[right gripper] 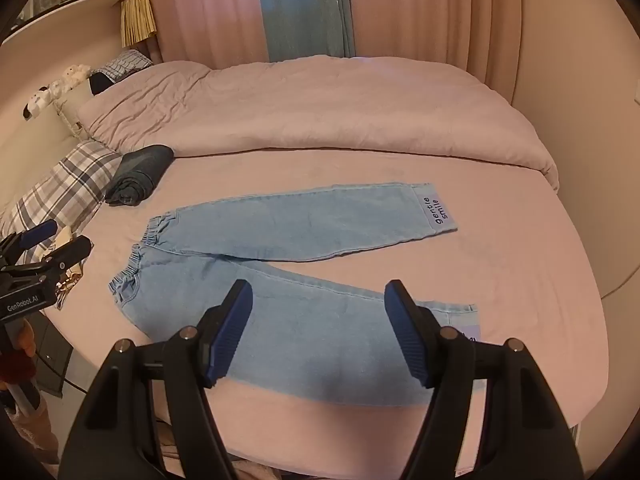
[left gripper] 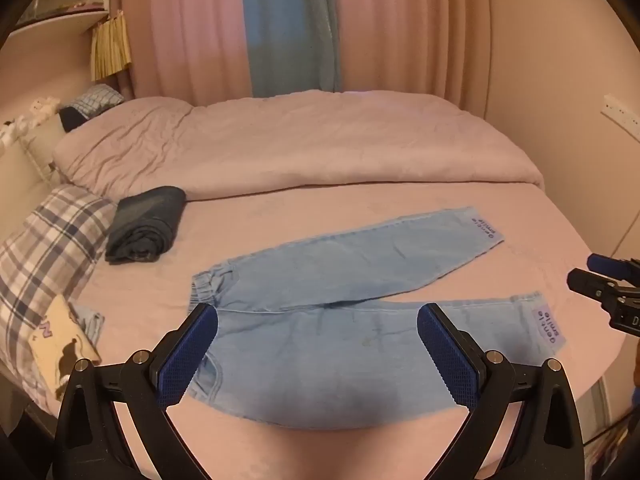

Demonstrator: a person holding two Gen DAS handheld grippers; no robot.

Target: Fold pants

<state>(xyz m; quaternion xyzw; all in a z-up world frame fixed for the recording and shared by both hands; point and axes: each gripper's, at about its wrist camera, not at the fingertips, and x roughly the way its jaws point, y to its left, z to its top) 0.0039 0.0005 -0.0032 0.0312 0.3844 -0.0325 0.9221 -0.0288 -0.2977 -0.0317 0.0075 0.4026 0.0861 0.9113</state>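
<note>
Light blue denim pants (left gripper: 340, 300) lie flat on the pink bed, waistband to the left, legs spread apart to the right, each cuff with a "gentle smile" label. They also show in the right wrist view (right gripper: 300, 280). My left gripper (left gripper: 316, 320) is open and empty, hovering above the near leg close to the waist. My right gripper (right gripper: 320, 300) is open and empty, above the near leg toward its cuff. The right gripper shows at the right edge of the left wrist view (left gripper: 592, 276), and the left gripper at the left edge of the right wrist view (right gripper: 60, 244).
A folded dark garment (left gripper: 144, 224) lies at the left of the bed beside a plaid pillow (left gripper: 48, 248). A bunched pink duvet (left gripper: 288, 148) covers the far half. A cream item with a cat print (left gripper: 60, 340) lies at the left edge. Curtains hang behind.
</note>
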